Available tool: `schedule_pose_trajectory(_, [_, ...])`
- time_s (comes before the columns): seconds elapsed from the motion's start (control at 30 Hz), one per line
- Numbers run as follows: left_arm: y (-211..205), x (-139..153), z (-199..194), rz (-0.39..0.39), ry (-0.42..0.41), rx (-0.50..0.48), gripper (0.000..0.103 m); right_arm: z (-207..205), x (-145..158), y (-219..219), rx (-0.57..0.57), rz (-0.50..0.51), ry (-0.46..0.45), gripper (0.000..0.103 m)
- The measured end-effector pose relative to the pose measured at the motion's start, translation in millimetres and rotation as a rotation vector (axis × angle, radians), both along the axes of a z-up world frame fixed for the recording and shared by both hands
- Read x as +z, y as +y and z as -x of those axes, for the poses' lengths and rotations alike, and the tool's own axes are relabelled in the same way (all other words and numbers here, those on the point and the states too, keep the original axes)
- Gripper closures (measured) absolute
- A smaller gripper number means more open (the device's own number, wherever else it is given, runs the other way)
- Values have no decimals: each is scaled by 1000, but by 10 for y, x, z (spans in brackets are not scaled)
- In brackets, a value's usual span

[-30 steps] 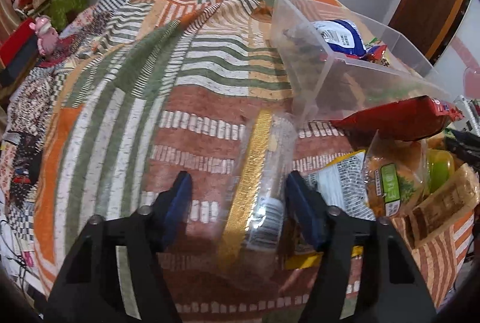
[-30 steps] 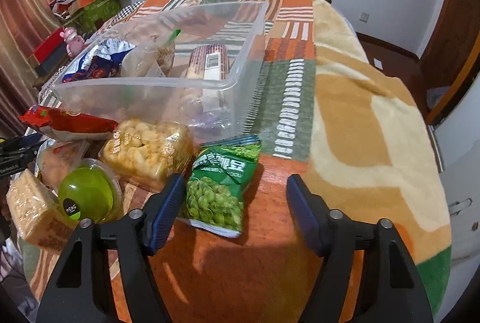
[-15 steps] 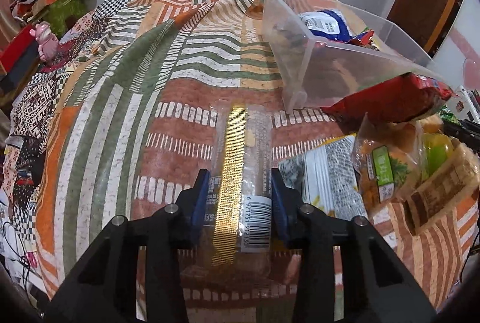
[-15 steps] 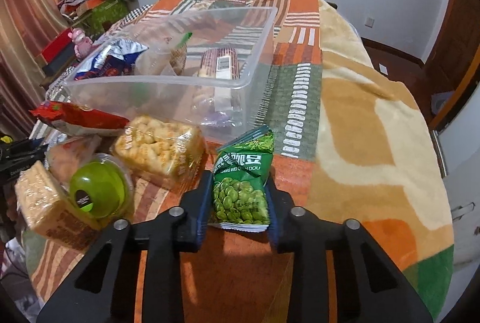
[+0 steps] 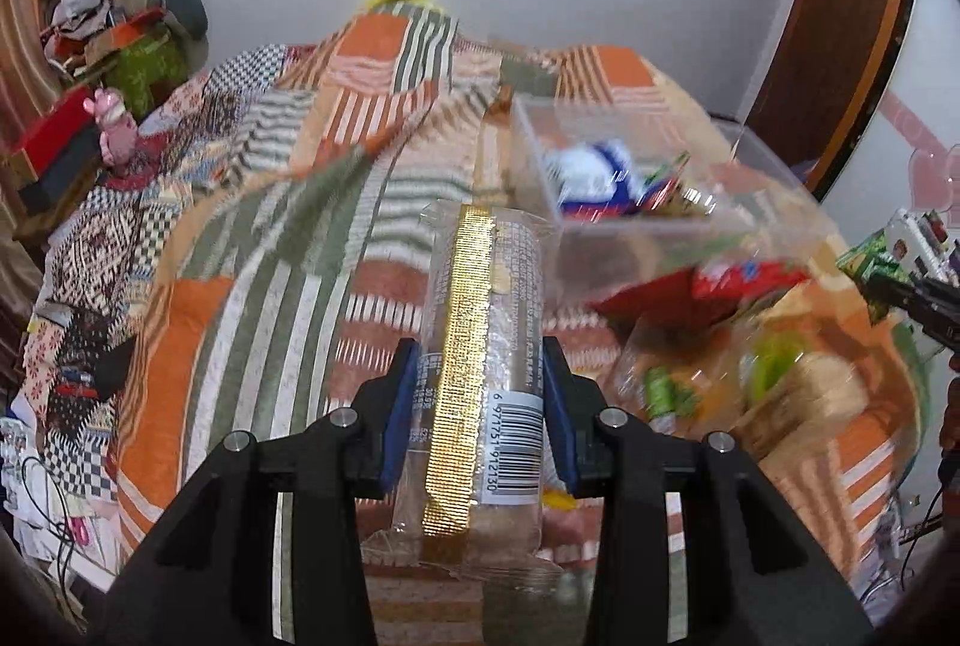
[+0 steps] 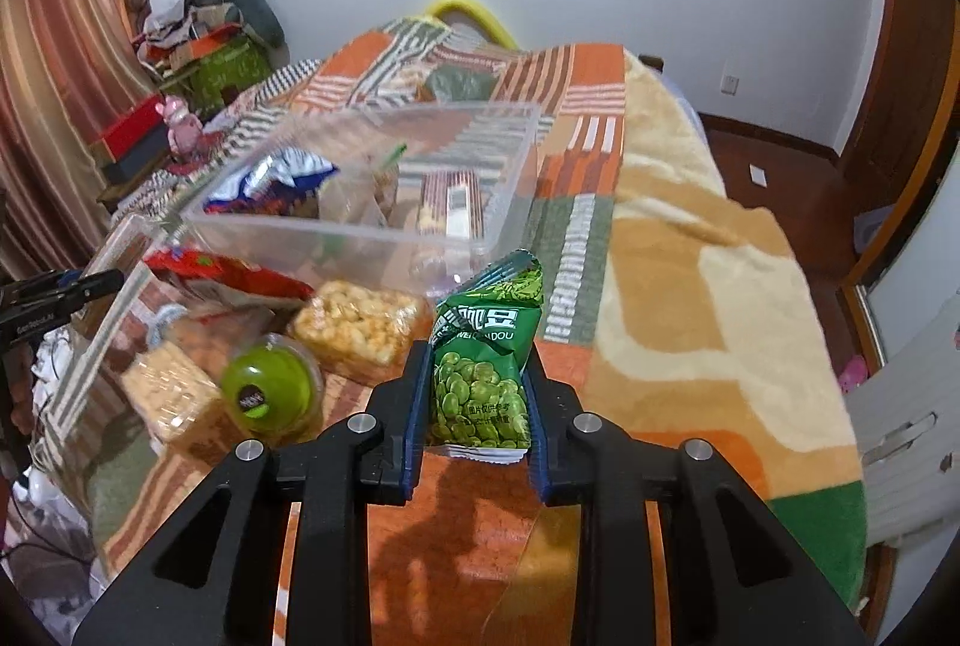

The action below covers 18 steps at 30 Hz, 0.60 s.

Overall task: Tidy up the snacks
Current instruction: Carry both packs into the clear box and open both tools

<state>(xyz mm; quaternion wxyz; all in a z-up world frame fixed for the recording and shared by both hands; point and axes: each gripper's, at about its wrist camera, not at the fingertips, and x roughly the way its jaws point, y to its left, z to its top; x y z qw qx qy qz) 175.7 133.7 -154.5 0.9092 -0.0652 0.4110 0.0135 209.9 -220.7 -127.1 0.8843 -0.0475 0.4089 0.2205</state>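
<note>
My left gripper [image 5: 480, 406] is shut on a long clear snack packet with a gold strip [image 5: 480, 340] and holds it lifted above the patchwork blanket. My right gripper [image 6: 477, 406] is shut on a green pea packet [image 6: 486, 352], raised off the bed. The clear plastic bin [image 6: 372, 232] stands ahead of the right gripper and holds a blue-white bag [image 6: 270, 178] and a striped packet [image 6: 450, 208]. In the left wrist view the bin [image 5: 630, 172] is up and to the right.
Loose snacks lie in front of the bin: a red packet [image 6: 228, 274], a puffed-snack pack [image 6: 360, 328], a green-lidded cup [image 6: 270, 388] and a cracker pack [image 6: 174, 400]. A cluttered side table [image 6: 198, 64] stands at the far left. The bed edge [image 6: 840, 406] drops off to the right.
Both grippers closed on their packets and lifted them: the left raised the gold-strip packet, the right raised the green pea packet. The left view is blurred from motion.
</note>
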Motion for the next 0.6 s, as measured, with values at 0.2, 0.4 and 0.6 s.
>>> schedule_pose_trajectory(0.2, [-144, 332, -137, 9, -75, -31, 64, -45, 198, 81, 9, -36, -53, 78])
schedule_pose_trajectory(0.4, [-358, 538, -354, 16, -125, -71, 64, -157, 308, 221, 23, -60, -93, 78])
schedule_pose_trajectory(0.6, [-554, 624, -619, 42, -152, -105, 64, -274, 325, 380, 37, -92, -101, 78])
